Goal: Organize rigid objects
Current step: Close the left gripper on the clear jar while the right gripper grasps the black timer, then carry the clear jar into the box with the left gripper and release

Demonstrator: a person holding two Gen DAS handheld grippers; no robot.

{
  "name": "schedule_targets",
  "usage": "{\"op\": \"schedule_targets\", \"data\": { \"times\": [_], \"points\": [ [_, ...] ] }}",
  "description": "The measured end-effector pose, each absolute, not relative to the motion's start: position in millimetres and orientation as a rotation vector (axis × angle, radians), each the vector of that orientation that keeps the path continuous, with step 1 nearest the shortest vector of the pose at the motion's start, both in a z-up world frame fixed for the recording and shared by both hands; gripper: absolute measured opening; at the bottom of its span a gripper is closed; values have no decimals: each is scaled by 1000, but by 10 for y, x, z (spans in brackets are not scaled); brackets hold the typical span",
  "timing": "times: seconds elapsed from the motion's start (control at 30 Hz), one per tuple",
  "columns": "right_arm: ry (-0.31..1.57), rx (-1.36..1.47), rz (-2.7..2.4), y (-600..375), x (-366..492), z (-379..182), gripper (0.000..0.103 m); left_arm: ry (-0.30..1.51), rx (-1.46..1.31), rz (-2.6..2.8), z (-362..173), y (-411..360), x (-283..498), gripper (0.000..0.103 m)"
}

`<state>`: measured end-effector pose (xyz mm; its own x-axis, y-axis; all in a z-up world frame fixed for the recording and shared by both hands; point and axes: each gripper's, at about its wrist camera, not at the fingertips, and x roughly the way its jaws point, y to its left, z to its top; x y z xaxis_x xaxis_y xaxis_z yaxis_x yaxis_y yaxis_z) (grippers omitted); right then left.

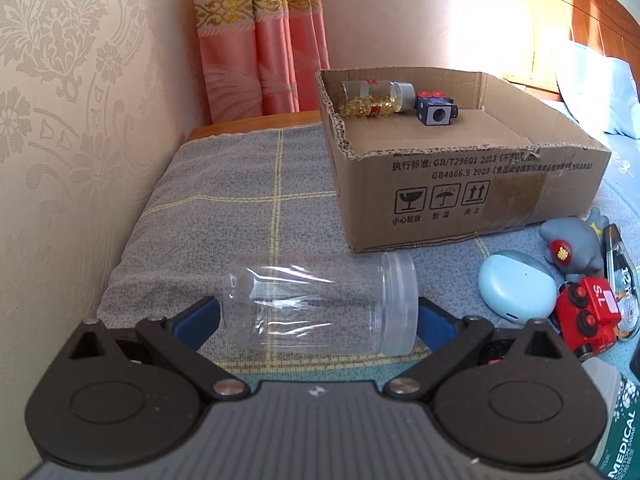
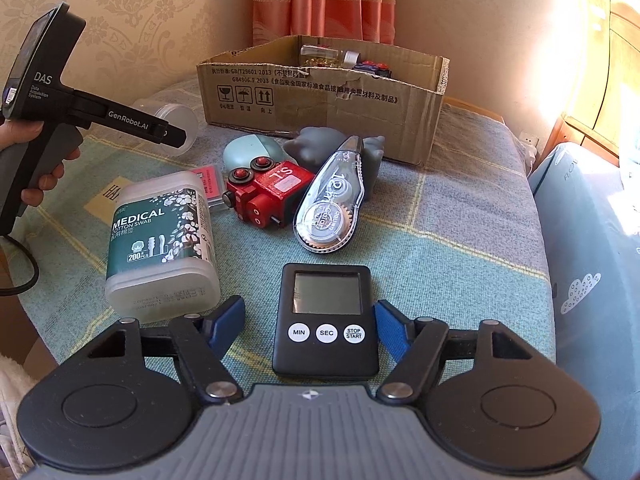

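Observation:
A clear empty plastic jar [image 1: 320, 300] lies on its side on the checked cloth, lid to the right. My left gripper [image 1: 318, 316] straddles it lengthwise, one blue pad at each end, with no clear squeeze showing; it reads as open. In the right wrist view a black digital timer [image 2: 326, 320] lies flat between the fingers of my right gripper [image 2: 310, 326]. The right pad is at the timer's edge and the left pad stands apart from it. The cardboard box [image 1: 460, 200] holds a bottle of yellow capsules [image 1: 372, 98] and a dark cube toy [image 1: 434, 112].
Loose on the cloth: a cotton swab tub [image 2: 160, 240], red toy engine [image 2: 264, 194], correction tape [image 2: 332, 200], pale blue earbud case [image 1: 516, 288], grey shark toy [image 1: 572, 248]. A hand [image 2: 24, 136] holds the left gripper. Wall on the left, bed edge on the right.

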<state>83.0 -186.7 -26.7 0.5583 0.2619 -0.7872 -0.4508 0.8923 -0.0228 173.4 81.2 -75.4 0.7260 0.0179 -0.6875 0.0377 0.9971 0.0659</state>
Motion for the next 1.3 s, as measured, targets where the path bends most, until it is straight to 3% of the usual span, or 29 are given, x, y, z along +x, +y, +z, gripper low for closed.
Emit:
{"op": "schedule_targets", "data": {
  "times": [0.17,0.4,0.47,1.3],
  "points": [
    [882,-224,399,-1873,875,-256,64,762,69,-19,-743,814,1758,92],
    [891,-222,390,-1889,869,-251,62,756,74,-19,-735,807,1740,92],
    [888,-229,390,-1875,864,-244,57,756,72,-21,-734,808,1738,92],
    [869,-267,411,-1938,968,26,57,778,116,-149,-343,786,1585,91]
  ]
}}
